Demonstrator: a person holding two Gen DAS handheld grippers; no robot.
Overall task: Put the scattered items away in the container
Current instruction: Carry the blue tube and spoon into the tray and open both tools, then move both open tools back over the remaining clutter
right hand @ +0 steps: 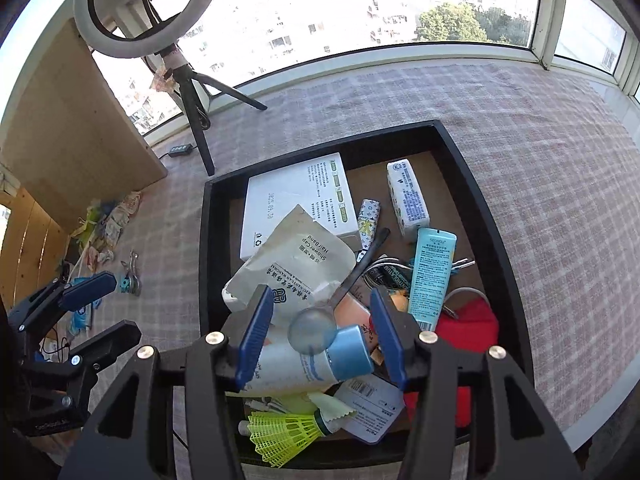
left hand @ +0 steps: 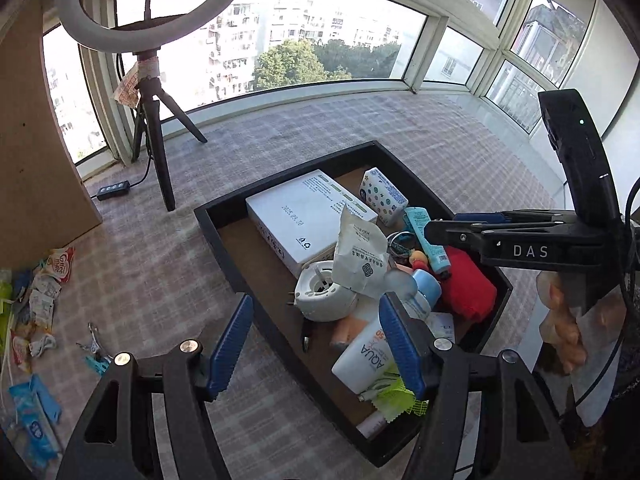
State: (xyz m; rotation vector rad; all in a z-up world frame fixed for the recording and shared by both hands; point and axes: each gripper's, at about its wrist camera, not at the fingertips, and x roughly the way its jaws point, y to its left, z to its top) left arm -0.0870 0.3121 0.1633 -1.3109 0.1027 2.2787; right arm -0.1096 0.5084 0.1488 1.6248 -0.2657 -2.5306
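Note:
A black tray [left hand: 280, 182] [right hand: 207, 248] on the checked cloth holds a white box [left hand: 308, 216], a shower-cap pouch [right hand: 300, 260], a teal tube [right hand: 434, 276], a red cloth [right hand: 476, 328], a blue-capped bottle [right hand: 320, 360] and a yellow shuttlecock [right hand: 280, 428]. My left gripper [left hand: 316, 344] hangs open over the tray's near-left edge, nothing between its pads. My right gripper [right hand: 322, 336] is open above the bottle and a small magnifier [right hand: 312, 334], not touching them. Sachets [left hand: 40, 292], a metal clip [left hand: 94, 344] and a blue packet [left hand: 36, 420] lie scattered left of the tray.
A ring light on a black tripod [left hand: 156, 128] stands behind the tray's left side, with a power strip [left hand: 114, 190] beside it. A wooden board [left hand: 36, 140] leans at far left. Windows close off the back. A gloved hand [left hand: 568, 332] holds the right gripper.

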